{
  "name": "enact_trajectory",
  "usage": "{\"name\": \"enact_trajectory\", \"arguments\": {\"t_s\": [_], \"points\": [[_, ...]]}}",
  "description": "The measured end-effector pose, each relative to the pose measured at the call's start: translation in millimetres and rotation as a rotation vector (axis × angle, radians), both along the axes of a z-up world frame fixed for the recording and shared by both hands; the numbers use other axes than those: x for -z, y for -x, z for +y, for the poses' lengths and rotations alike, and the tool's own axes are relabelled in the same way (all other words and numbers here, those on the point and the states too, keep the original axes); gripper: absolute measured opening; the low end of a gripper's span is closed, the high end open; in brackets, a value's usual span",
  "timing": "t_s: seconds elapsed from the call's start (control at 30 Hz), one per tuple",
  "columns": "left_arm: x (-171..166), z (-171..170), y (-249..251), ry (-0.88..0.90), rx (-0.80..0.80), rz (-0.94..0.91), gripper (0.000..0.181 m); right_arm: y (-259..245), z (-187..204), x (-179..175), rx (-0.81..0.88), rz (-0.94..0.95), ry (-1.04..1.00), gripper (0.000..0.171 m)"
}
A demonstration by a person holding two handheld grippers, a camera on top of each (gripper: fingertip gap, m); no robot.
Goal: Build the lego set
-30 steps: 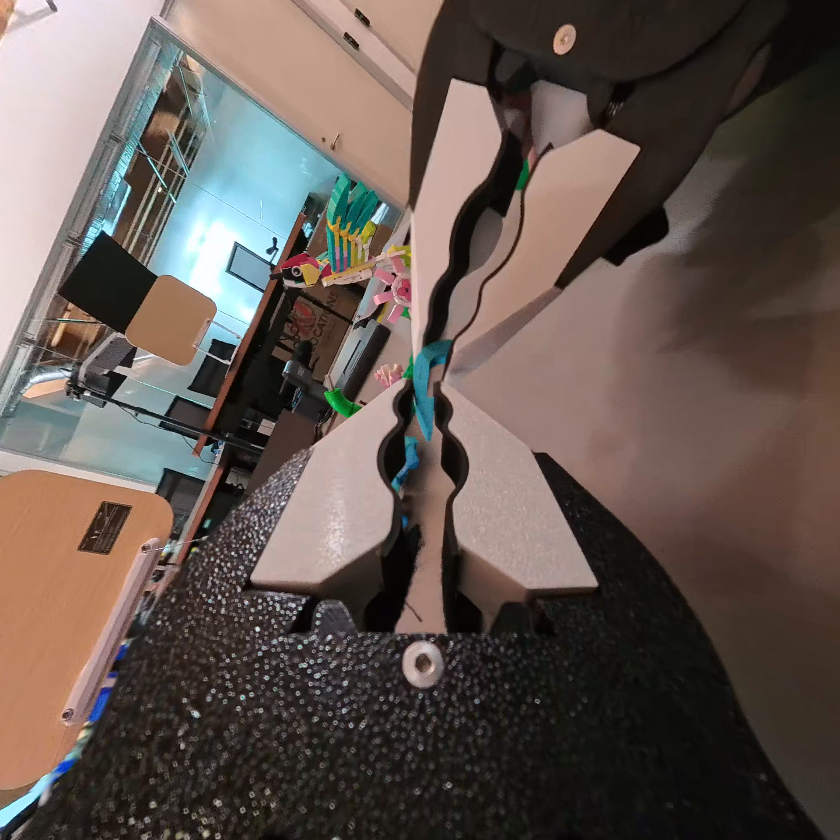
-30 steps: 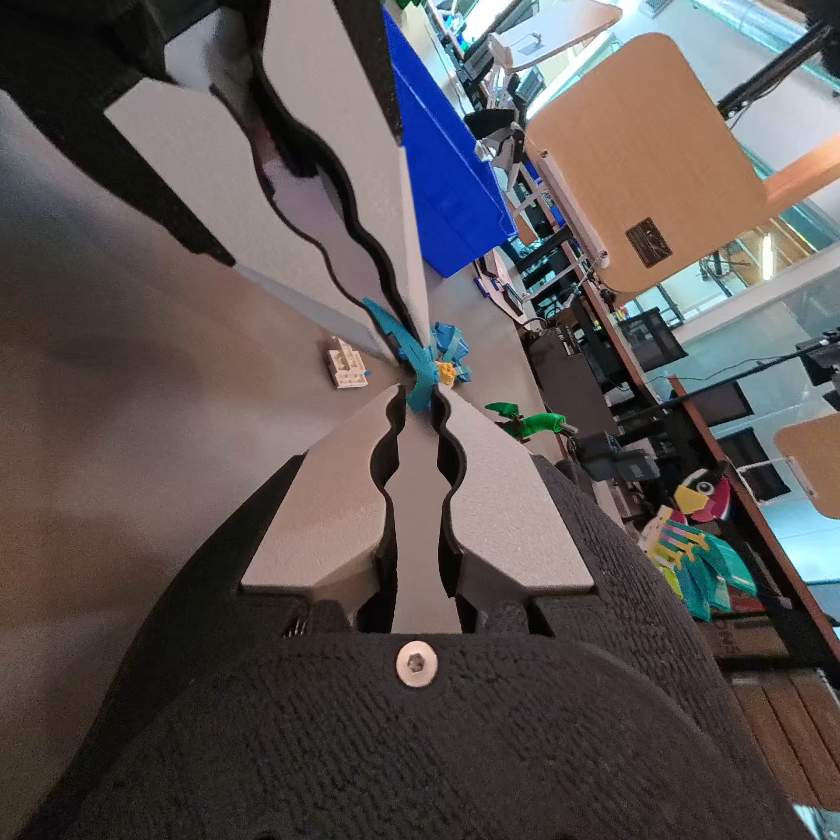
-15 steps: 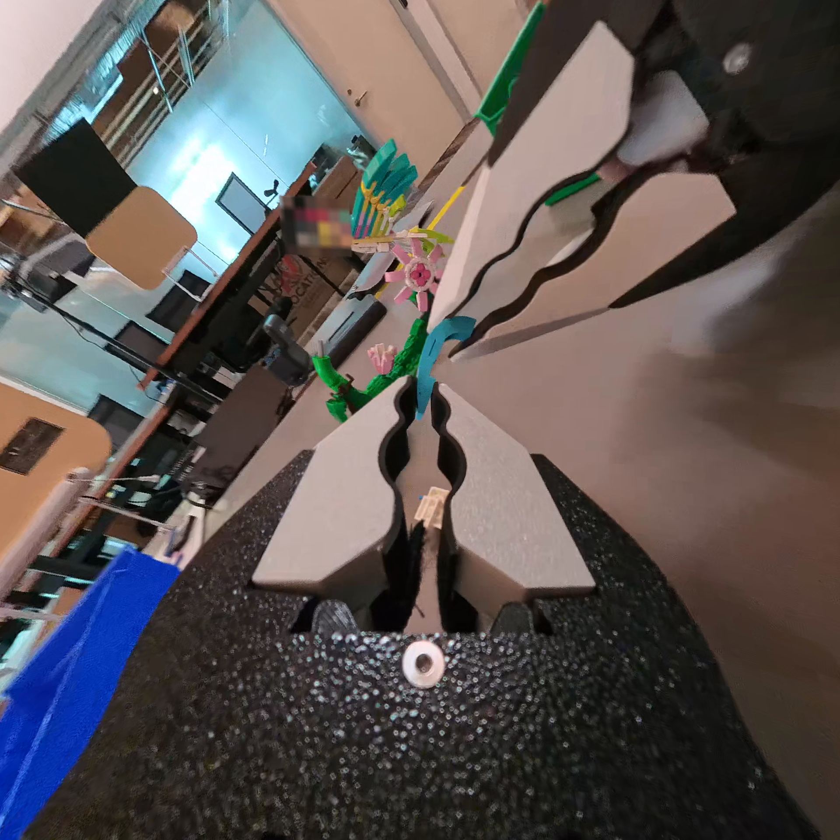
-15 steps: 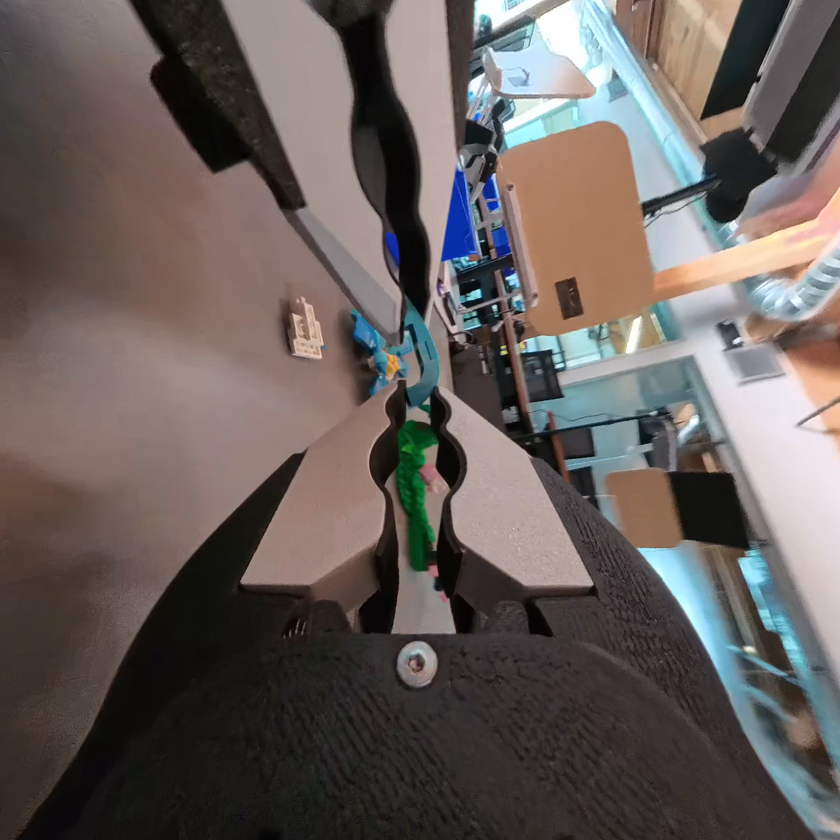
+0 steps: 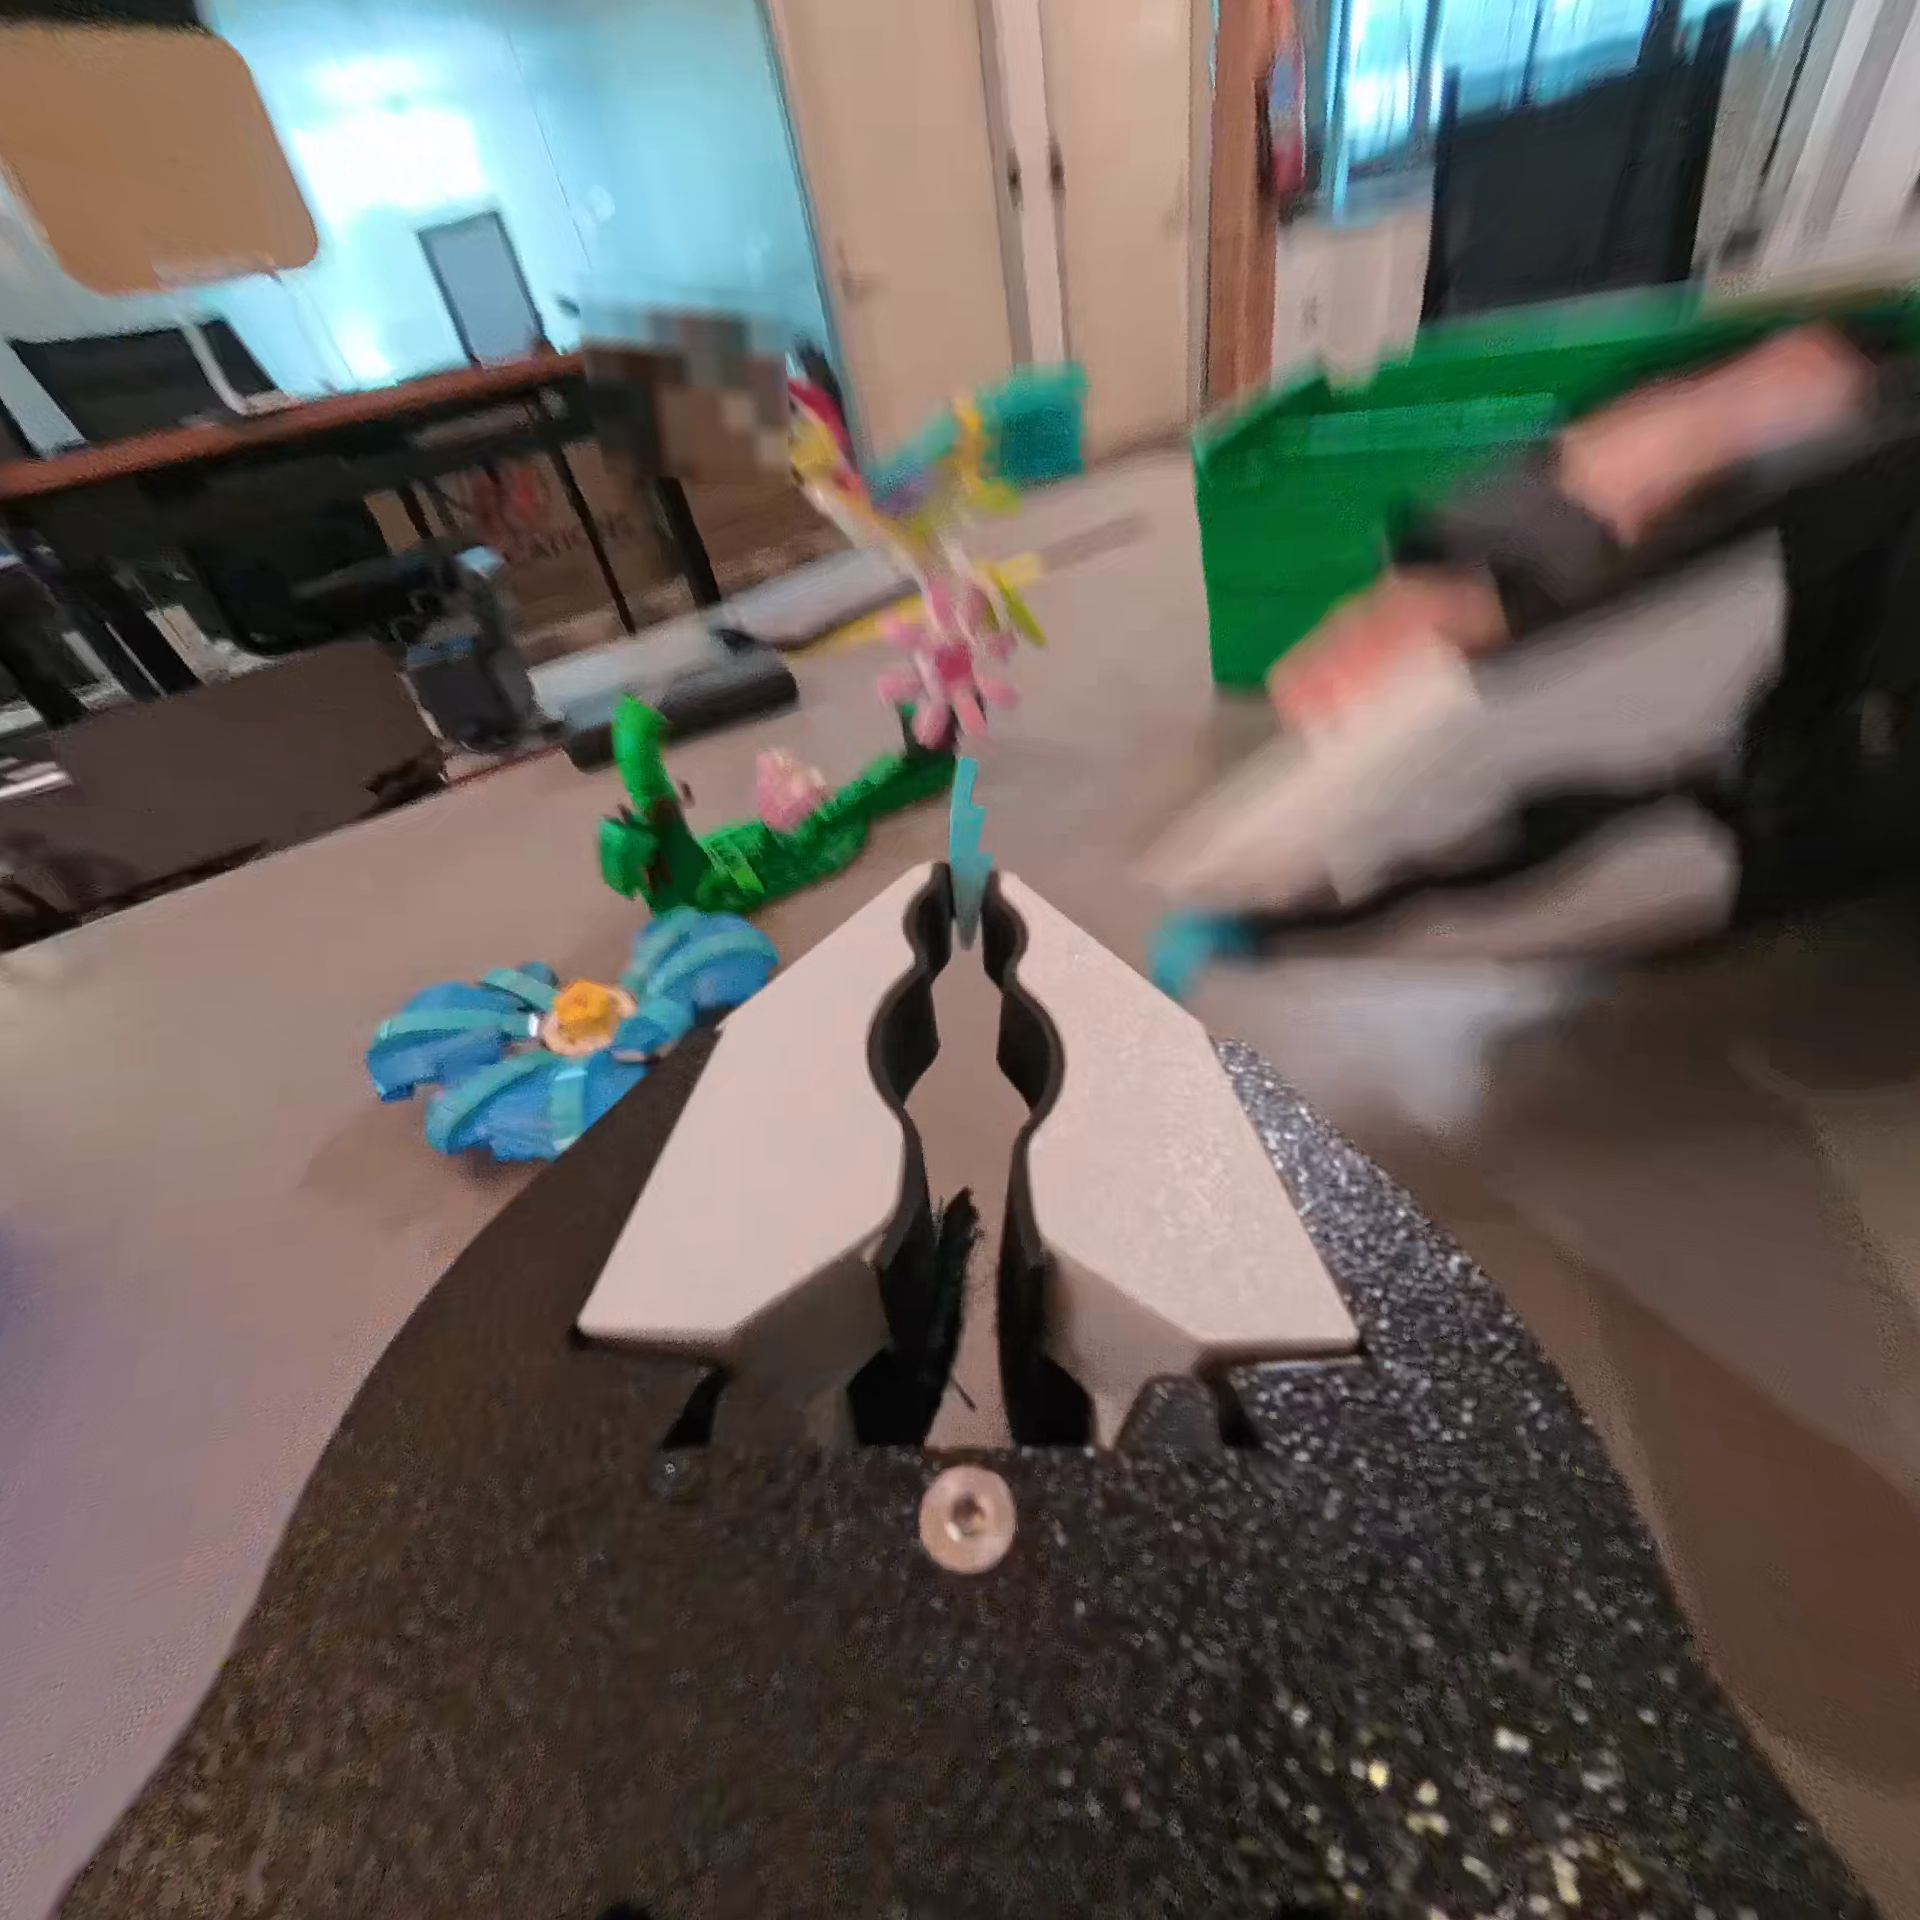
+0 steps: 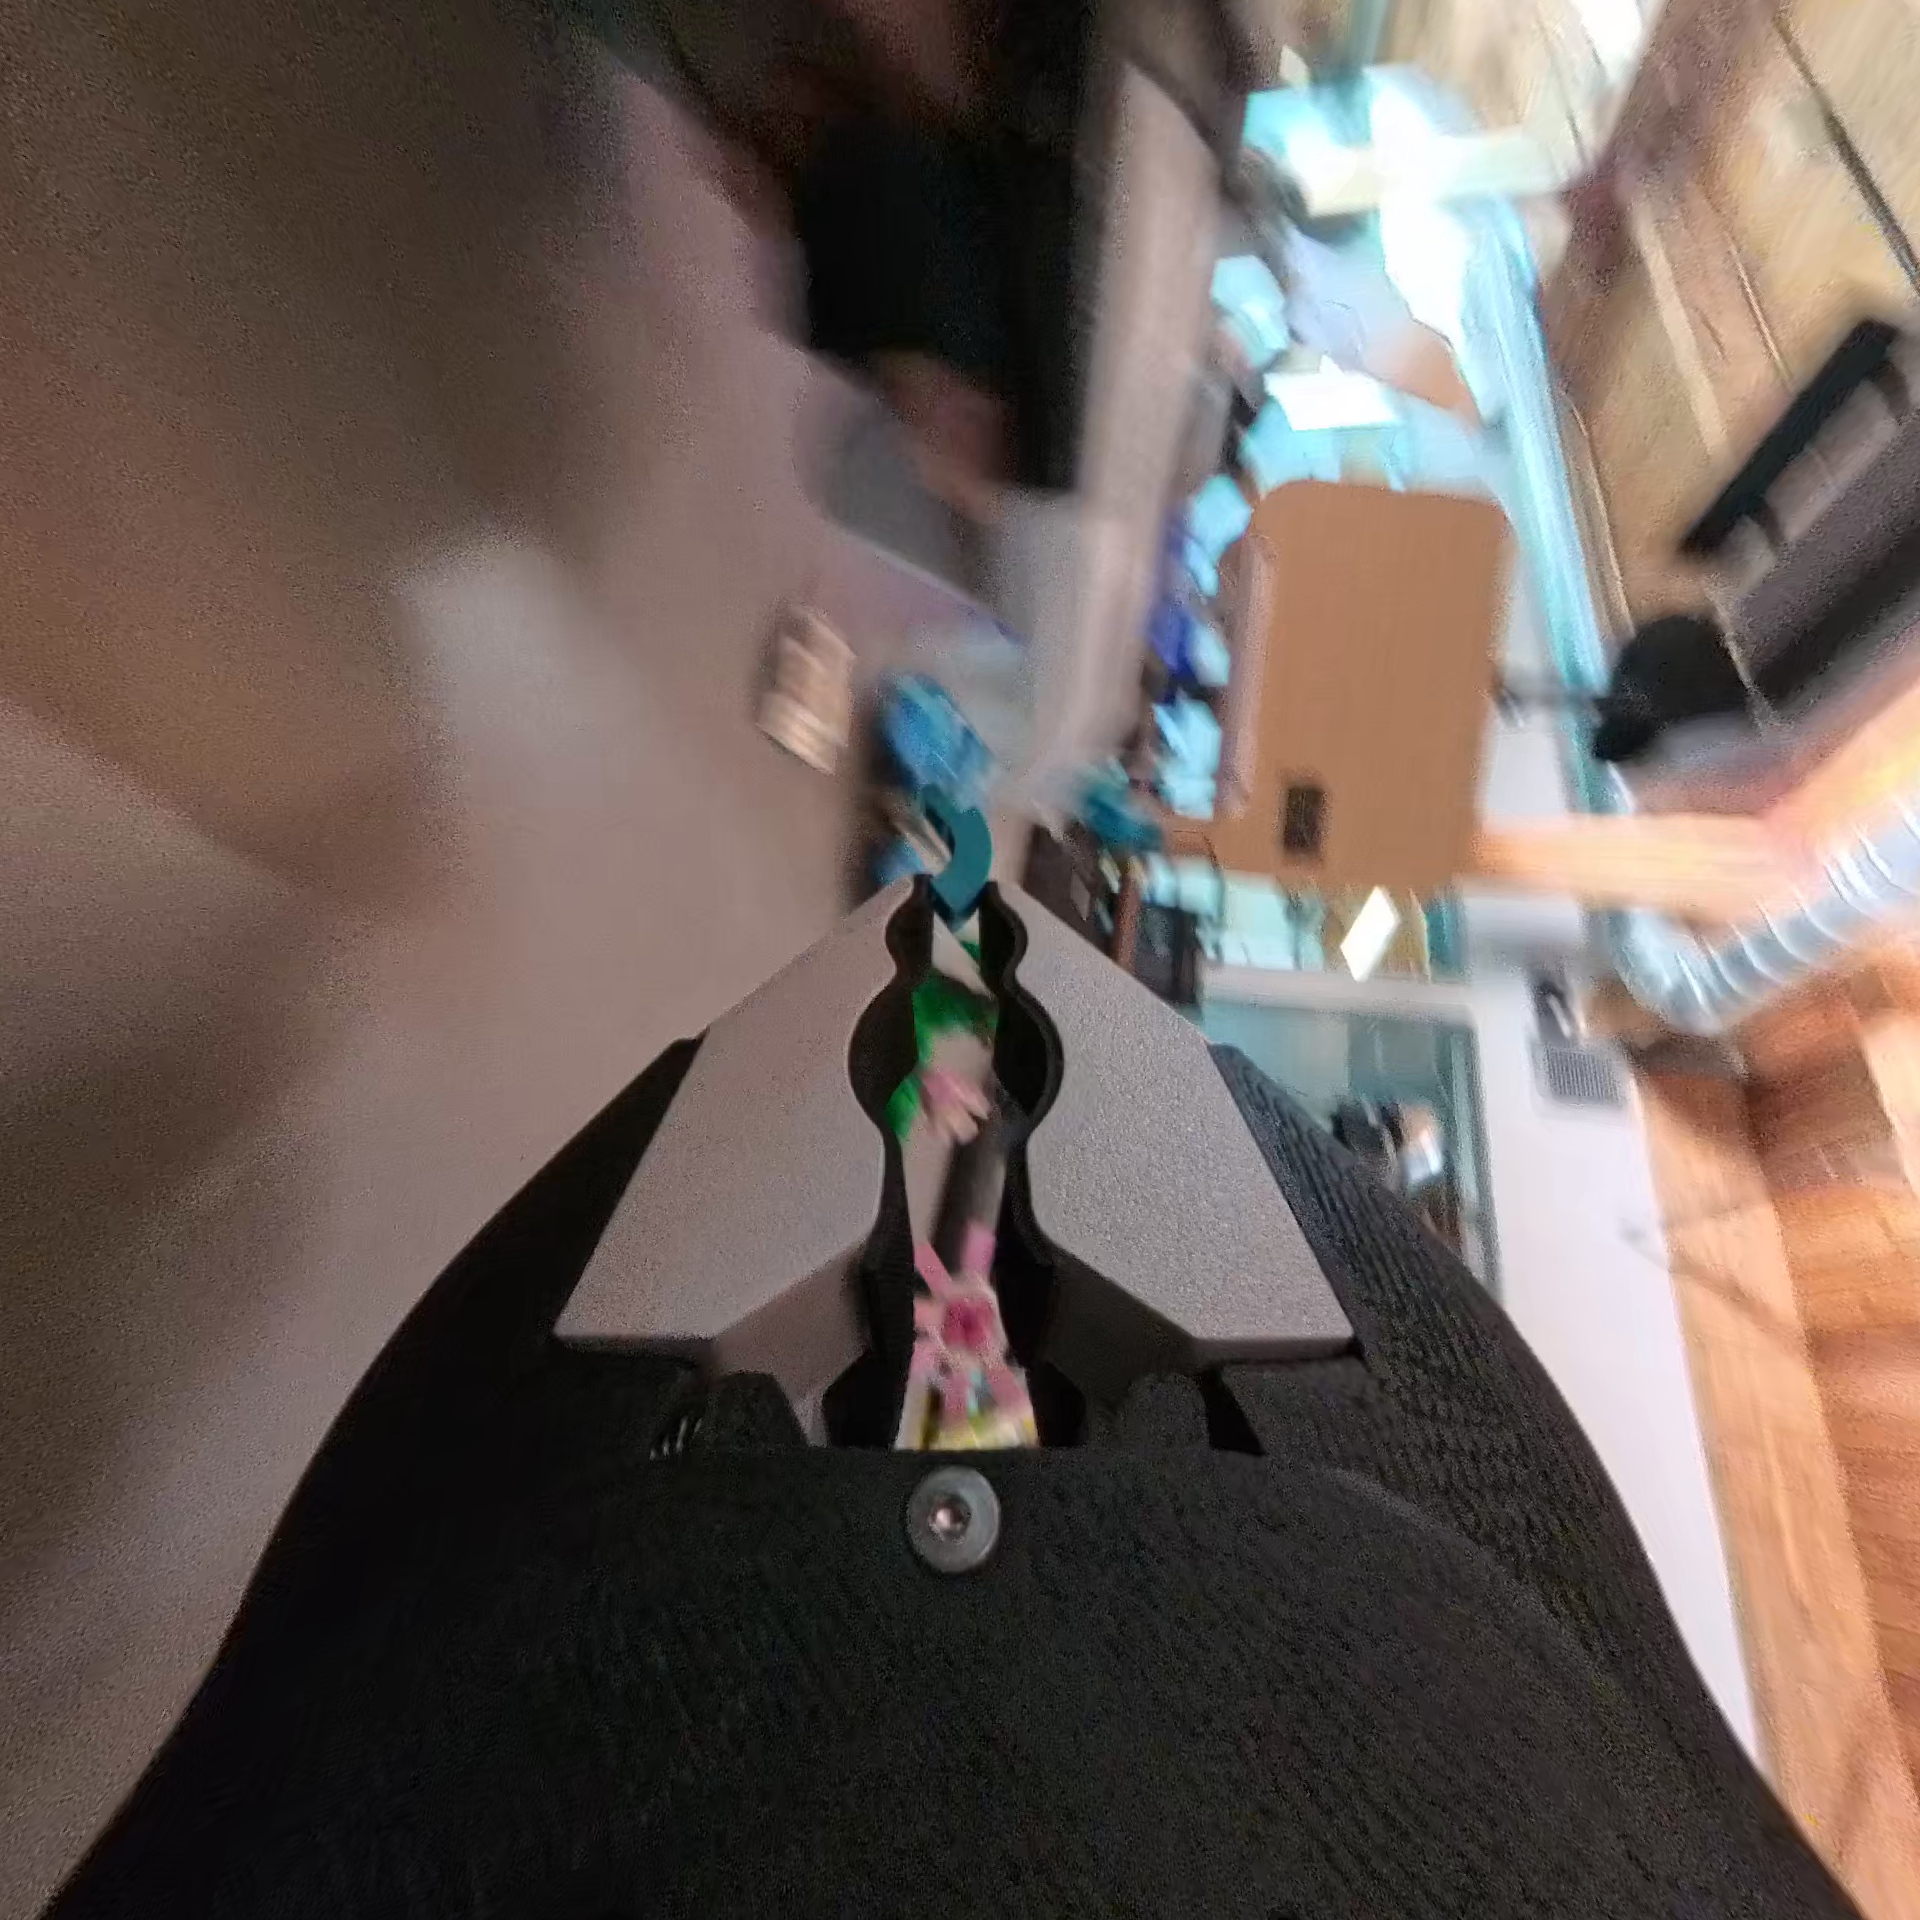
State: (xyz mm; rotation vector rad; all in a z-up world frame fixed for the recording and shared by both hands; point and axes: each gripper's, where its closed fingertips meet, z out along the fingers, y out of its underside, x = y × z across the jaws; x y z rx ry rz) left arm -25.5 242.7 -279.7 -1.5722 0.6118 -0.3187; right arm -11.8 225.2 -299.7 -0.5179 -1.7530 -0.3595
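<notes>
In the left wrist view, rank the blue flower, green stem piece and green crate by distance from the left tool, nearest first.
Left tool, shut on a teal piece:
1. Blue flower, beside its left finger.
2. Green stem piece, ahead, left.
3. Green crate, far back, right.

Both views are evenly and fairly brightly lit by indoor light, with a cool cyan glow from the glass wall behind. Motion blur smears both pictures, and most heavily the right wrist view, where only the near gripper body stays sharp. Soft shadows lie on the grey desk. Wide-angle bending stretches the edges.
</notes>
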Motion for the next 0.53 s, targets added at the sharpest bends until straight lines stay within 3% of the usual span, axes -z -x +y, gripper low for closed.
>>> {"name": "enact_trajectory", "arguments": {"t_s": [0.07,0.17,0.3,0.43,0.53], "points": [[-29.8,8.8,25.8,0.013,-0.009,-0.237,0.001,7.9,-17.2,29.3,-0.061,-0.112,-0.060,0.006],[-37.0,10.4,46.8,-0.079,-0.109,-0.032,0.001,6.6,-4.6,21.3,-0.004,-0.025,0.046,0.007],[-44.4,9.1,86.2,-0.121,-0.256,0.018,0.002,-4.5,14.5,-0.5,0.070,0.131,0.097,0.007],[-73.6,1.9,192.5,-0.076,-0.541,0.131,0.003,-8.2,20.4,1.2,0.086,0.155,0.087,0.007],[-76.4,0.2,281.1,0.142,-0.674,0.209,0.003,-8.5,23.8,6.9,0.091,0.161,0.111,0.008]]}}
